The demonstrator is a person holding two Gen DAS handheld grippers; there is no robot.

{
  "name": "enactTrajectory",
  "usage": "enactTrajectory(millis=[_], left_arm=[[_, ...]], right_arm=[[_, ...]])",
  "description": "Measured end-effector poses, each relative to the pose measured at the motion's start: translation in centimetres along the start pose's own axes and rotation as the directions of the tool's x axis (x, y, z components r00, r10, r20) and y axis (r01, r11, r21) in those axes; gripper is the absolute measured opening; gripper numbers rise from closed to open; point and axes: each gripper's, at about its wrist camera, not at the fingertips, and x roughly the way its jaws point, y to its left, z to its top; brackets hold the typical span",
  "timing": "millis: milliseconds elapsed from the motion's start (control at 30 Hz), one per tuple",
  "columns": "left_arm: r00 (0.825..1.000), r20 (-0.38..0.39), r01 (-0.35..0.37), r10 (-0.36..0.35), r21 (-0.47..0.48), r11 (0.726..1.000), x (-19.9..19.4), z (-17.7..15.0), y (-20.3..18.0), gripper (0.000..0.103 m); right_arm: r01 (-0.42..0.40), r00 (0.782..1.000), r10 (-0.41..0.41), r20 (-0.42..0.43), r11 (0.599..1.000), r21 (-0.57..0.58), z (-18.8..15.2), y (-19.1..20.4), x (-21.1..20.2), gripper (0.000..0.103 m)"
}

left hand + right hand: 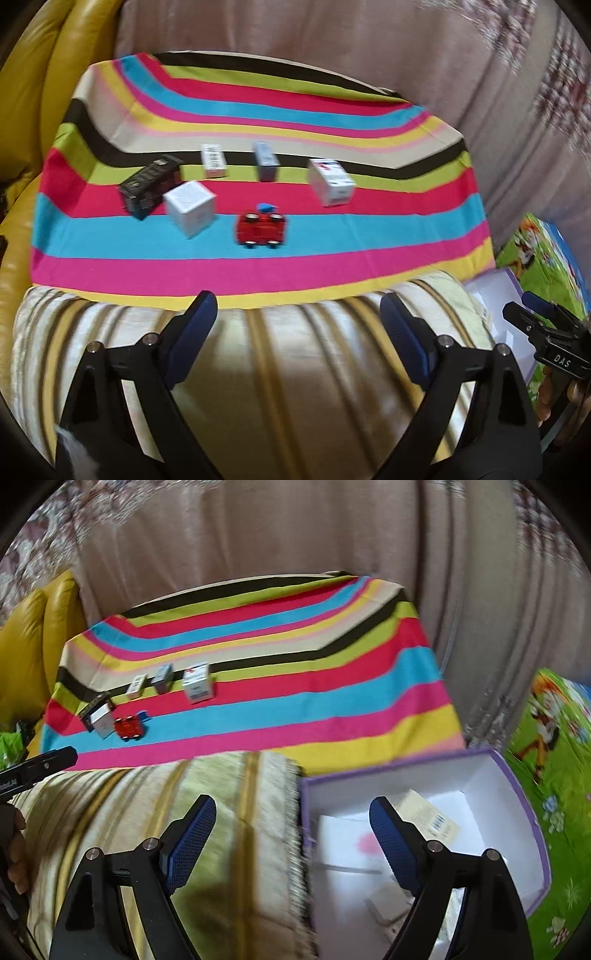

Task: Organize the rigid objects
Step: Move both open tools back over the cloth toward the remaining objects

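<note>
Purple-rimmed white cardboard box [517, 775] holds small cartons beside the striped cloth [295, 701]; left gripper [299, 332] and right gripper [291, 834] gape empty.

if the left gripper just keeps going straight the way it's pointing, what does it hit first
Probably the red toy car on the striped cloth. The left gripper is open and empty over the striped cushion, and the car lies nearest its centre line, though depth is hard to judge.

left gripper [299, 325]: jaws apart, empty | right gripper [291, 830]: jaws apart, empty
</note>
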Motion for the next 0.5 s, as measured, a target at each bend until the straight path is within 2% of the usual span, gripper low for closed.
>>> enactTrajectory(millis=[233, 500], left_arm=[[0.999, -0.022, -0.048, 0.047, -0.042, 0.998, 0.8, 1.2, 4.0, 0.084], [0.997, -0.043, -0.062, 0.060, -0.035, 0.997, 2.5, 3.3, 6.4, 0.079]], right_arm=[[-0.104, 0.994, 0.101, -0.034, 0.992, -0.069, 2.6, 5.3, 2.7, 0.086], [-0.178, 0.980, 0.167, -0.105, 0.978, -0.109, 4.6, 10.1, 6.2, 0.086]])
